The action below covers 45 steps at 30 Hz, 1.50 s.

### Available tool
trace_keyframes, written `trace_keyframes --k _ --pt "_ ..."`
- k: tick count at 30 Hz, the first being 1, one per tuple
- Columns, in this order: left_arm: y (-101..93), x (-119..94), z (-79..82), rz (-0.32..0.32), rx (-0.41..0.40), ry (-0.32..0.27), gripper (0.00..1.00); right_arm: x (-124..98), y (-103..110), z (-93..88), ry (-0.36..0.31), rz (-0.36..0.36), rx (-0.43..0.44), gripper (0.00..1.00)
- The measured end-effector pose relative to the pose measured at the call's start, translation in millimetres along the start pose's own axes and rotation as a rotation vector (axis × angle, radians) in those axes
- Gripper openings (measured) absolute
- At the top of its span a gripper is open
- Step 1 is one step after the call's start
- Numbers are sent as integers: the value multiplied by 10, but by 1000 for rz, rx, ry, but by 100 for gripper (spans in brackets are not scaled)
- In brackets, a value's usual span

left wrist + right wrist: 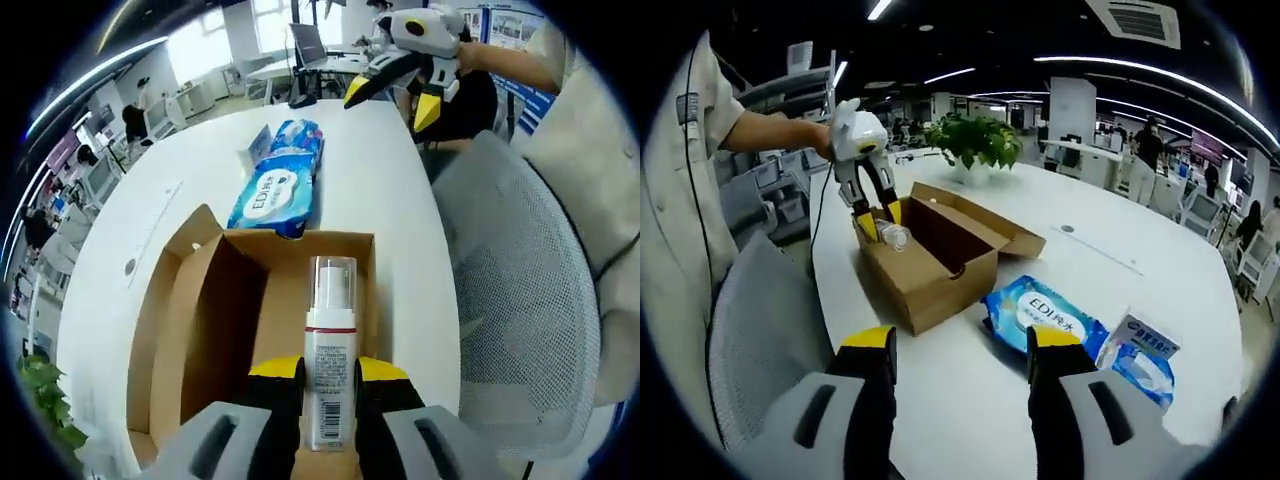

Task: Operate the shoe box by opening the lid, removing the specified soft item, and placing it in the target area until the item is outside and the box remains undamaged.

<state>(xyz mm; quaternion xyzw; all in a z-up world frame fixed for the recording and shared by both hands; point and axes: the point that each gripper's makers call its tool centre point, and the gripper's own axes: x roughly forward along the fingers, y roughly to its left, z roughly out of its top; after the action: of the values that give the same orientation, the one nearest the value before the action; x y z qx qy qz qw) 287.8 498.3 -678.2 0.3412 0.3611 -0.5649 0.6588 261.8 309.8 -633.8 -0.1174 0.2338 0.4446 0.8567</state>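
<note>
Our left gripper [328, 385] has its fingers clamped on a pump bottle [330, 350], held over the open cardboard box [200, 330], lid flaps already folded out. Our right gripper [960, 365] hangs wide and empty, well back from the box [930, 260]. The blue wipes pack [280, 180], soft, lies on the white table [150, 200] just beyond the box's far wall. We judge it best to lift the bottle straight up, clear of the walls, before carrying it sideways, so the cardboard isn't snagged.

The bottle's [329, 370] base is hidden between the left gripper's fingers [276, 390] (label print too small to read).
</note>
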Motion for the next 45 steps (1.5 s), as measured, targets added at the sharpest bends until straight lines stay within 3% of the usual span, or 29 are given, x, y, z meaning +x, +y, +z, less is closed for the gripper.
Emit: trace_keyframes --k 8,18,31,45 --pt "-143 -28 183 0 41 -42 19 134 214 85 2 66 -53 45" --pt "-415 -6 395 -54 76 -92 19 255 501 212 -14 160 -107 41" --pt "-618 74 590 -105 112 -134 19 365 822 332 -17 266 -175 36" --pt "-810 91 778 -173 165 -225 19 432 1009 323 3 324 -281 20"
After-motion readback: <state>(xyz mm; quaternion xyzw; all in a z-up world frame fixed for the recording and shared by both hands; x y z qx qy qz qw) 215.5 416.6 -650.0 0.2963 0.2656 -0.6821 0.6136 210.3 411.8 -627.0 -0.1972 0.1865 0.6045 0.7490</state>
